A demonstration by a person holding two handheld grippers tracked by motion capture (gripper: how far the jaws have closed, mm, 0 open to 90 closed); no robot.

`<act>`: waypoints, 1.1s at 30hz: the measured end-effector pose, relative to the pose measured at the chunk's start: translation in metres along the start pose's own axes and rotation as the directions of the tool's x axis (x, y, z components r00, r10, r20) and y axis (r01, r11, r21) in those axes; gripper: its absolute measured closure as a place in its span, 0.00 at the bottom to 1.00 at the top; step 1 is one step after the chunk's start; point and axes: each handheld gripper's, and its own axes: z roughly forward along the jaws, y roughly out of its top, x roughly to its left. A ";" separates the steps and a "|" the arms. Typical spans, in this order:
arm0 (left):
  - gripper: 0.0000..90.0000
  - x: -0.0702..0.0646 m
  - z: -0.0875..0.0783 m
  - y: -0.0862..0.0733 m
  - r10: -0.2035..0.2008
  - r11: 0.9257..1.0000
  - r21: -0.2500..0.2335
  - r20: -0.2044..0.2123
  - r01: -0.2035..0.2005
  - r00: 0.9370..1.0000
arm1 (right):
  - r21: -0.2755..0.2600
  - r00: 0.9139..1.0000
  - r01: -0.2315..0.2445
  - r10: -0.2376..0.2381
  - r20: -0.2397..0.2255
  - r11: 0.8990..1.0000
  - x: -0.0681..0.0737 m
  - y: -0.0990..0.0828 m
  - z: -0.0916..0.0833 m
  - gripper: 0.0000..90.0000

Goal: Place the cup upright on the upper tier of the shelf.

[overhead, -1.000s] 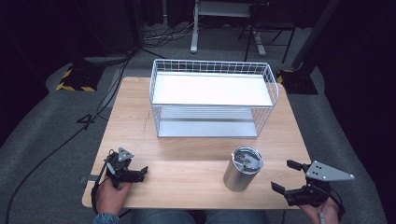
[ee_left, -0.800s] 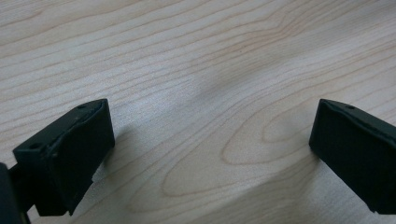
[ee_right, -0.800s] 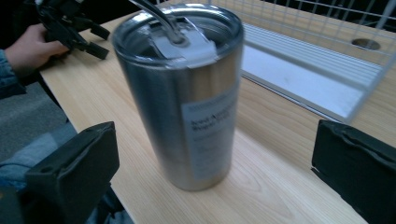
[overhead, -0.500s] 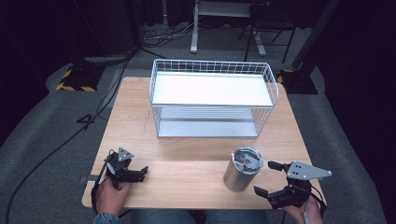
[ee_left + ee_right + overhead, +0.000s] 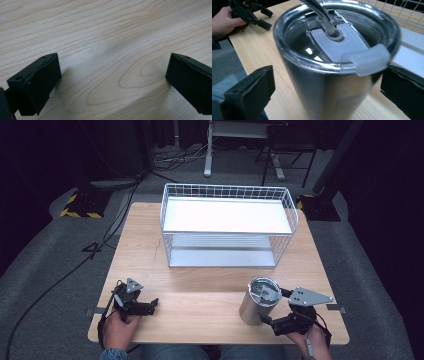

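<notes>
Both tongs spread: right gripper (image 5: 272,309) straddles steel tumbler (image 5: 259,301), lower right; left gripper (image 5: 150,304) idle. Risk: off-centre squeeze tips the tall tumbler.

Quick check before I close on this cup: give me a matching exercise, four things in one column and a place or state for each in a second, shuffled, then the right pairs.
Things:
1. steel tumbler
2. wire basket
3. left gripper
4. right gripper

Places or states:
A. at the far middle of the table, a white shelf in it
B. open over bare wood near the front left edge
C. upright at the front right, clear lid on top
D. open, one jaw on each side of the cup

Pairs: 1-C, 2-A, 3-B, 4-D
</notes>
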 end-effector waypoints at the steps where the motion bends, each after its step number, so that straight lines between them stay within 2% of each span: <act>1: 0.01 0.000 0.000 0.000 0.000 1.000 0.000 0.000 0.000 1.000 | -0.001 1.000 -0.001 0.001 0.000 1.000 -0.001 0.000 0.003 0.00; 9: 0.01 0.000 0.000 0.000 0.000 1.000 0.000 0.000 0.000 1.000 | -0.007 1.000 -0.024 0.024 -0.005 1.000 -0.004 -0.003 0.018 0.00; 15: 0.01 0.000 0.000 0.000 -0.001 1.000 0.000 0.000 0.001 1.000 | -0.002 1.000 -0.018 0.018 -0.011 1.000 -0.005 -0.007 0.030 0.00; 24: 0.01 0.000 0.000 0.000 0.000 1.000 0.000 0.000 0.000 1.000 | 0.003 1.000 0.008 -0.008 -0.015 1.000 -0.007 -0.006 0.030 0.03; 33: 0.01 0.000 0.000 0.000 0.000 1.000 0.000 0.000 0.000 1.000 | 0.017 1.000 0.012 -0.012 -0.016 1.000 -0.008 -0.005 0.030 0.03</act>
